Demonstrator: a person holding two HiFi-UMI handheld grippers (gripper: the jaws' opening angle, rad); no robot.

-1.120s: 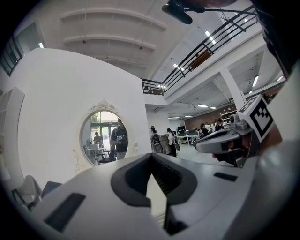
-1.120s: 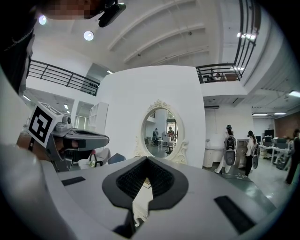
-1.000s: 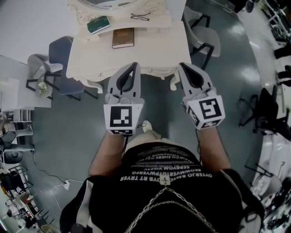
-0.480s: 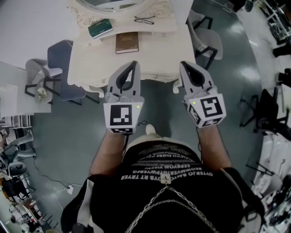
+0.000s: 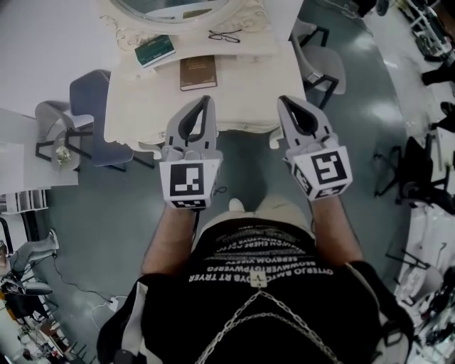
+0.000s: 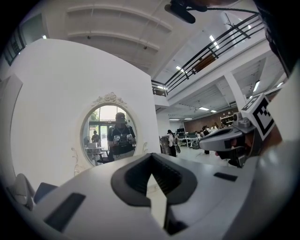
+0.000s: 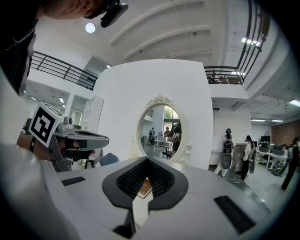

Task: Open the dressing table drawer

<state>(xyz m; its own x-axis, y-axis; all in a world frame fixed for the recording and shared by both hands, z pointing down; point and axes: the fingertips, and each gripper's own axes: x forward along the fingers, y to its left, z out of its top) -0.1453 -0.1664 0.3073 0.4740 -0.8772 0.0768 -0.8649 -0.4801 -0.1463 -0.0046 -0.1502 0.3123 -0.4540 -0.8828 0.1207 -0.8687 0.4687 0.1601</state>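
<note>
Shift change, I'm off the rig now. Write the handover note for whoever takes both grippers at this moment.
Left gripper: shut, empty, held level before the dressing table.
Right gripper: shut, empty, level beside it.
On the tabletop: brown book, green book, glasses, all below the oval mirror.
Done: nothing on the drawer yet. No drawer sticks out, and its handle is not visible from above.
Left: find the handle, open a gripper, grip it, pull the drawer out.
</note>
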